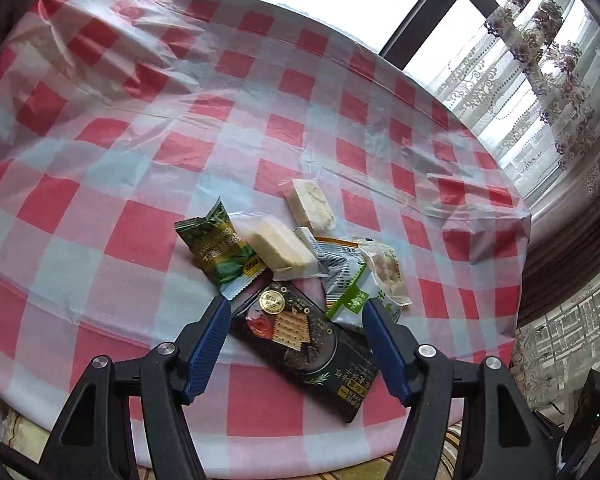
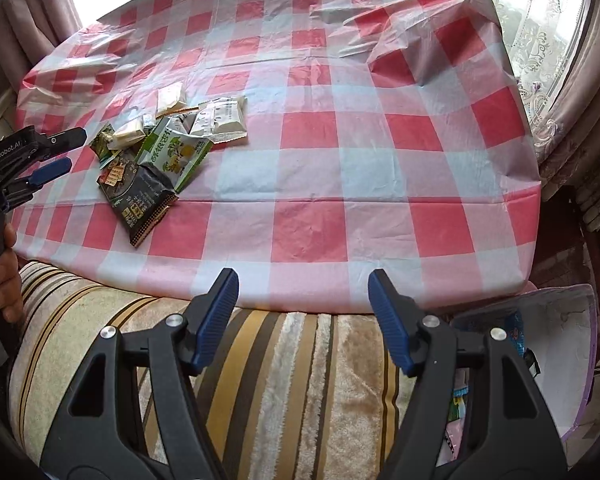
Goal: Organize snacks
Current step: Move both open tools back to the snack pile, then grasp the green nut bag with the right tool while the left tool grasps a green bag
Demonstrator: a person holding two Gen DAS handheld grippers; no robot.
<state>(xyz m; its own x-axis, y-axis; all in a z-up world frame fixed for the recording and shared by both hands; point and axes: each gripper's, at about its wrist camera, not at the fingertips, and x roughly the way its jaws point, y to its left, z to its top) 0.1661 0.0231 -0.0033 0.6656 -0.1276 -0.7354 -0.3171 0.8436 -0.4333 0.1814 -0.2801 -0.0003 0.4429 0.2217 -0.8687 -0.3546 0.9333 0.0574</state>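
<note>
Left hand-held gripper (image 1: pixel 296 312) open, empty, above black cracker packet (image 1: pixel 308 344) in snack pile on bench (image 2: pixel 340 160); right hand-held gripper (image 2: pixel 303 288) open, empty, over bench edge.

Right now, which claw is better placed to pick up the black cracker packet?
Left. The left claw is open with the black cracker packet between its fingers. The right claw hangs over the table edge, away from the pile.

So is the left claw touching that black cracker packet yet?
Apart. The right wrist view shows the left claw open, hovering left of the black cracker packet with checked tablecloth between them.
</note>
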